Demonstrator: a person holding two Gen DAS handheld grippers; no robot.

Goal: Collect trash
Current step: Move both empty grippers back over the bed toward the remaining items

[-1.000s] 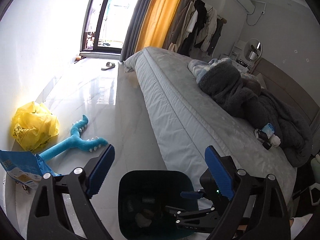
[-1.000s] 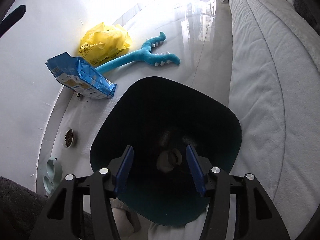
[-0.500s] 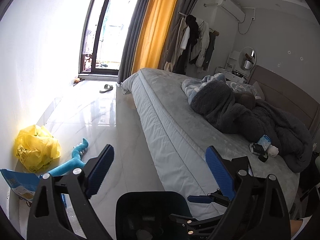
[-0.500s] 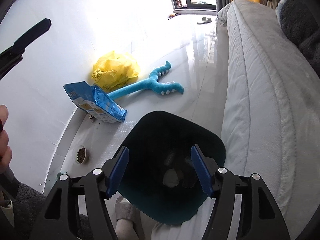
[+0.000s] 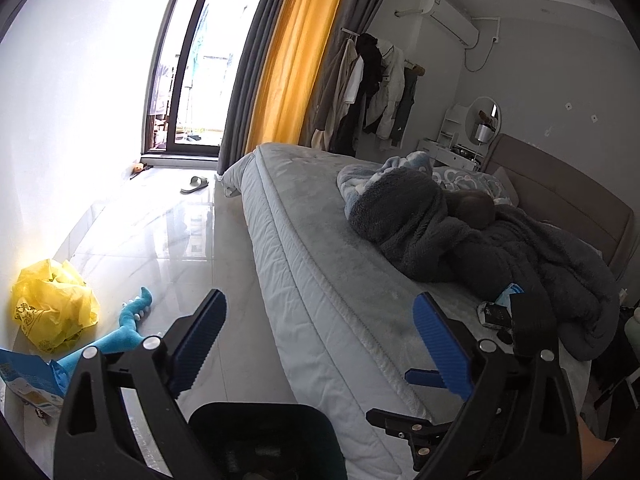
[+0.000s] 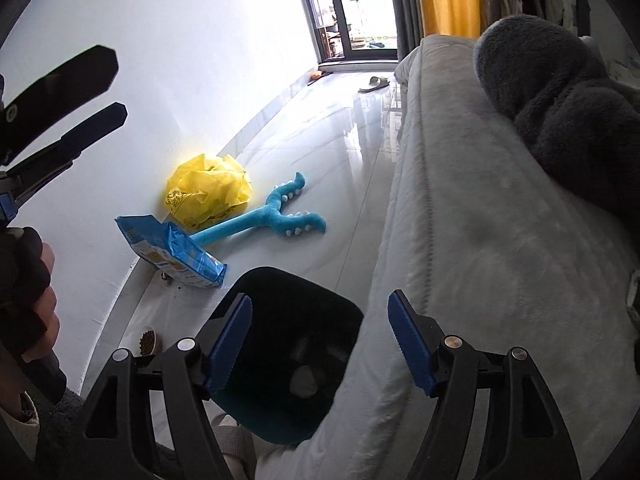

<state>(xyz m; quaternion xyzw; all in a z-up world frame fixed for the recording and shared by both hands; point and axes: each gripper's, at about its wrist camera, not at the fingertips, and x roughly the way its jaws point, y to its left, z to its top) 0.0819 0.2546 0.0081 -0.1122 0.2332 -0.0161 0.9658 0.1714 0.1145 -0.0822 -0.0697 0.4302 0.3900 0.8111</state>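
A dark teal trash bin stands on the floor beside the bed, with pale crumpled trash lying at its bottom. It also shows at the bottom of the left wrist view. My right gripper is open and empty, raised above the bin's rim and the bed edge. My left gripper is open and empty, held high over the bin and pointing across the bed. Small items, a blue packet and dark bits, lie on the bed by the grey blanket.
A grey bed with a dark fleece blanket fills the right. On the floor by the left wall lie a yellow plastic bag, a blue food bag, a blue plush toy and a small bowl of kibble. A slipper lies near the balcony door.
Both grippers have risen and tilted upward away from the bin. The bin has slid lower in both views. The right gripper's jaws have widened slightly.
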